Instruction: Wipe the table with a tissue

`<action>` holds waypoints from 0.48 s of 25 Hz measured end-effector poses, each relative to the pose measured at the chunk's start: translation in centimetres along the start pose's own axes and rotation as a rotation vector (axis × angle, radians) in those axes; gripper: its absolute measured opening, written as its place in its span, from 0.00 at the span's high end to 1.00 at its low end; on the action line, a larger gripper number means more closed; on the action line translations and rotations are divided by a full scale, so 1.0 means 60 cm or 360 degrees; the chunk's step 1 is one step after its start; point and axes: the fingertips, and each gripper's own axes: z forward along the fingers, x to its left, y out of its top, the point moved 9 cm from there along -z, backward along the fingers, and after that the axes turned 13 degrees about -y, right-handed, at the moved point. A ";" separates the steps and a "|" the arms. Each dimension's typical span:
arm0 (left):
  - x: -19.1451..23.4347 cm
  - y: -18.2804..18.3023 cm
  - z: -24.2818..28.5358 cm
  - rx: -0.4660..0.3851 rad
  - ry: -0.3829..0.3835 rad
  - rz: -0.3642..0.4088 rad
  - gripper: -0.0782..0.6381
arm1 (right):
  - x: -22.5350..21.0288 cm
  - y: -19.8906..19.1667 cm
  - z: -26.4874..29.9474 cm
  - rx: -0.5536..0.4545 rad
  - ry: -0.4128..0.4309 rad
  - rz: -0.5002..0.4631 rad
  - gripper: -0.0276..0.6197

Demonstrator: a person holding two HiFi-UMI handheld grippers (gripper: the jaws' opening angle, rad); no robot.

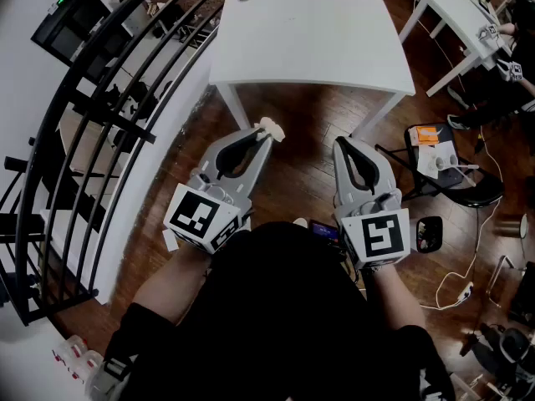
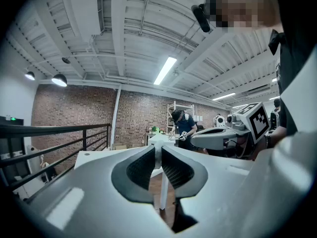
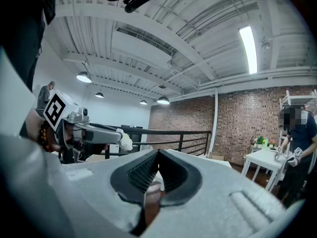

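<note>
My left gripper (image 1: 266, 132) is shut on a small crumpled white tissue (image 1: 271, 128), held in the air just short of the near edge of the white table (image 1: 309, 40). In the left gripper view the jaws are pressed together with a sliver of the white tissue (image 2: 158, 153) between them. The right gripper view shows that tissue (image 3: 125, 141) sticking out of the left gripper's tips. My right gripper (image 1: 340, 143) hangs beside the left one over the wooden floor, shut with nothing in it. Its jaws meet in the right gripper view (image 3: 158, 155).
A black metal railing (image 1: 100, 124) runs along the left. A folding chair (image 1: 435, 161) with small items stands right of my right gripper, and cables lie on the floor beyond it. A second white table (image 1: 464, 15) is at the far right, with a person (image 3: 297, 133) working at it.
</note>
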 end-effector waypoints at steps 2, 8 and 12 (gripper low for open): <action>-0.009 -0.005 0.003 0.0000 0.0007 0.0005 0.82 | -0.006 -0.005 -0.007 -0.0001 0.0007 0.0001 0.97; -0.034 -0.013 0.021 -0.0009 0.0027 0.0017 0.82 | -0.031 -0.016 -0.024 -0.0010 0.0036 0.0005 0.97; -0.047 -0.017 0.029 -0.0007 0.0057 0.0024 0.82 | -0.046 -0.021 -0.031 -0.0021 0.0055 0.0005 0.97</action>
